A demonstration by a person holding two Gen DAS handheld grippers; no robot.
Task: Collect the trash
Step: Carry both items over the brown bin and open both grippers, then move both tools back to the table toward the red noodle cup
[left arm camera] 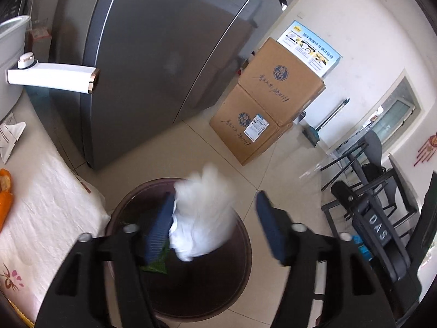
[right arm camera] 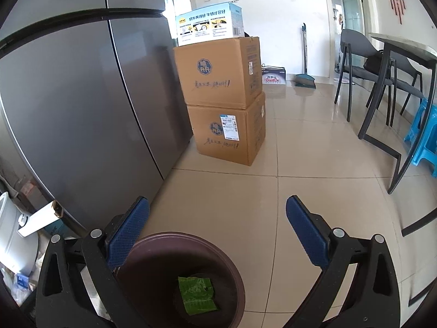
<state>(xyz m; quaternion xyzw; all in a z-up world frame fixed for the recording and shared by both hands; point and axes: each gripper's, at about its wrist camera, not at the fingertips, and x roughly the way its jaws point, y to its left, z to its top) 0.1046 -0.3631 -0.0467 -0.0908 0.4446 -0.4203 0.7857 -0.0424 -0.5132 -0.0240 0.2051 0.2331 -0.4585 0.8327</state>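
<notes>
A dark brown round bin point(left arm camera: 245, 248) stands on the tiled floor beside the fridge. Right above its mouth my left gripper point(left arm camera: 215, 194) is open. A blurred, crumpled white tissue point(left arm camera: 204, 218) lies against the left blue pad point(left arm camera: 159, 227), well apart from the right pad point(left arm camera: 269, 227). A green wrapper point(left arm camera: 155, 266) shows under it inside the bin. In the right wrist view the bin point(right arm camera: 191, 236) sits below my right gripper point(right arm camera: 217, 199), which is wide open and holds nothing. The green wrapper point(right arm camera: 196, 295) lies on the bin's bottom.
A grey fridge point(right arm camera: 82, 104) rises on the left, with two stacked cardboard boxes point(right arm camera: 224, 104) beside it. A table with a white cloth point(left arm camera: 46, 207) borders the bin. Chairs point(right arm camera: 363, 65), a dark-legged table point(right arm camera: 404, 49) and a blue stool point(right arm camera: 423, 134) stand to the right.
</notes>
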